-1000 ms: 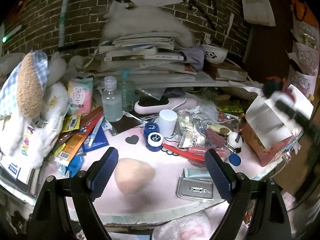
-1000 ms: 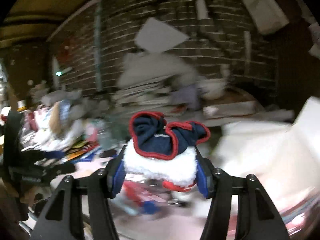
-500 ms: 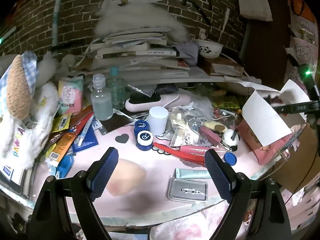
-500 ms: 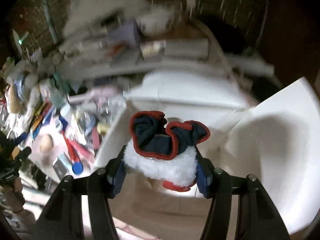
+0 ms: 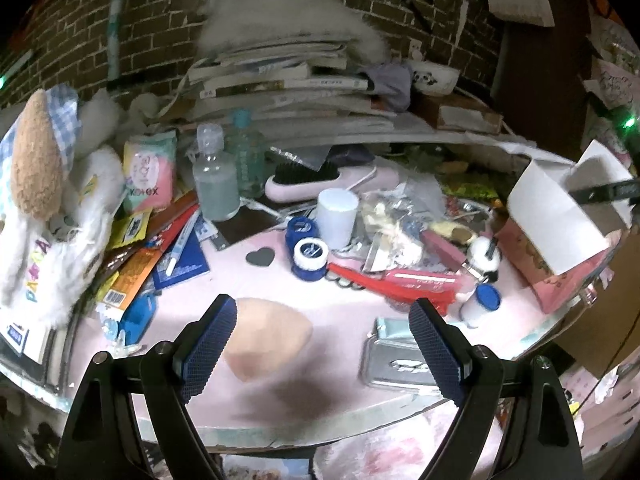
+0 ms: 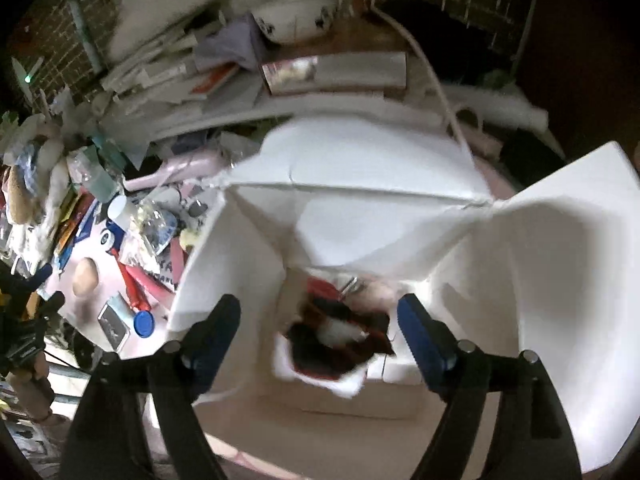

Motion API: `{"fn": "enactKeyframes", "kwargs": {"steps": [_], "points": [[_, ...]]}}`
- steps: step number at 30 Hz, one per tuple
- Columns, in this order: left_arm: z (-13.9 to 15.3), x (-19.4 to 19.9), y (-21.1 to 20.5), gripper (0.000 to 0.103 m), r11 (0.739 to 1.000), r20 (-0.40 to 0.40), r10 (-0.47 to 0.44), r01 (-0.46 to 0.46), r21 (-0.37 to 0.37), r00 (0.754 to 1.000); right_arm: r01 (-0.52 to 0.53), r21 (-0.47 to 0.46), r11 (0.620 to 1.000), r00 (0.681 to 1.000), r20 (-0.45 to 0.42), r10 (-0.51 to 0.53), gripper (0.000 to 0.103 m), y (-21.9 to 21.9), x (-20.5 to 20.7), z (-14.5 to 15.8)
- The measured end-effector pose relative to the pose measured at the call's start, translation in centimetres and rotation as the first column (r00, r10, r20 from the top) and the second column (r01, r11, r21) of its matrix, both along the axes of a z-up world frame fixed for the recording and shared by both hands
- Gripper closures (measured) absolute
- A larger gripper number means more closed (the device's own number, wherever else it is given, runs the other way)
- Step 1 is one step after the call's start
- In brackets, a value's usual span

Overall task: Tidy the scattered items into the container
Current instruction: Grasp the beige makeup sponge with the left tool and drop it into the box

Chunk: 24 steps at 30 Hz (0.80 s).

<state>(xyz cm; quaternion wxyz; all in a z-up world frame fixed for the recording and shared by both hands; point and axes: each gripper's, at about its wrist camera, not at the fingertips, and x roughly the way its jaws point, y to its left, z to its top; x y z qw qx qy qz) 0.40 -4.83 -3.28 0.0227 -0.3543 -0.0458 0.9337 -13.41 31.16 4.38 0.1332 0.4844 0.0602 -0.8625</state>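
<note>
My right gripper (image 6: 318, 308) hangs over the open box (image 6: 360, 160) with white flaps, and its jaws are opening. The navy, red-trimmed fuzzy cloth (image 6: 332, 344) lies blurred below them inside the box, free of both pads. My left gripper (image 5: 322, 312) stands open low over the pink table (image 5: 240, 272). A beige egg-shaped sponge (image 5: 268, 340) lies just inside its left finger, untouched. A silver tin (image 5: 394, 360) sits by its right finger. The same box (image 5: 560, 216) shows at the table's right edge in the left wrist view.
Clutter fills the table's back: a red clip (image 5: 384, 284), blue round cases (image 5: 308, 256), a white cup (image 5: 336, 216), two bottles (image 5: 216, 184), a pink hairbrush (image 5: 320, 180), packets and a plush toy (image 5: 44, 184) at left. Stacked books (image 5: 288, 80) rise behind.
The right gripper swung from the table over the box, tipped down and let go of the fuzzy cloth, which dropped inside. The left gripper stayed put.
</note>
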Motion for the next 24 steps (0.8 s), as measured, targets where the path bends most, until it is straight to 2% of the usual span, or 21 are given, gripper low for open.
{"fn": "enactKeyframes", "kwargs": {"steps": [3, 4, 6, 7, 9, 13, 16, 19, 24], "points": [[-0.9, 0.4, -0.4, 0.017, 1.000, 0.003, -0.010, 0.010, 0.002, 1.000, -0.010, -0.009, 1.000, 0.991, -0.132, 0.008, 0.024, -0.9, 1.5, 1.8], [-1.1, 0.5, -0.5, 0.017, 1.000, -0.003, -0.008, 0.008, 0.003, 1.000, -0.027, -0.022, 0.999, 0.980, -0.199, 0.022, 0.020, -1.5, 2.5, 2.6], [-1.5, 0.6, -0.9, 0.017, 1.000, -0.009, 0.002, -0.002, -0.001, 1.000, -0.068, -0.050, 0.996, 0.962, -0.269, 0.052, 0.011, -2.8, 3.8, 3.2], [-1.8, 0.5, -1.0, 0.017, 1.000, -0.007, 0.008, -0.008, -0.004, 1.000, -0.106, -0.082, 0.991, 0.952, -0.296, 0.077, 0.011, -3.8, 4.7, 3.4], [-2.4, 0.3, -1.3, 0.017, 1.000, -0.007, 0.020, -0.020, -0.005, 1.000, -0.171, -0.145, 0.975, 0.942, -0.312, 0.119, 0.011, -5.4, 5.8, 3.4], [-3.6, -0.6, -1.5, 0.017, 0.999, -0.016, 0.038, -0.038, -0.038, 0.999, -0.332, -0.279, 0.901, 0.913, -0.335, 0.232, 0.011, -8.8, 8.4, 2.4], [-4.7, -1.4, -1.6, 0.017, 0.997, 0.005, 0.044, -0.044, -0.059, 0.999, -0.398, -0.289, 0.870, 0.888, -0.359, 0.287, 0.011, -11.4, 10.0, 1.3], [-5.4, -1.9, -1.6, 0.017, 0.996, 0.020, 0.053, -0.052, -0.071, 0.998, -0.425, -0.272, 0.863, 0.877, -0.360, 0.318, 0.011, -13.6, 10.8, -0.4], [-5.7, -2.1, -1.4, 0.018, 0.992, -0.004, 0.080, -0.080, -0.094, 0.997, -0.412, -0.276, 0.868, 0.891, -0.323, 0.320, 0.011, -15.0, 10.6, -3.3]]}}
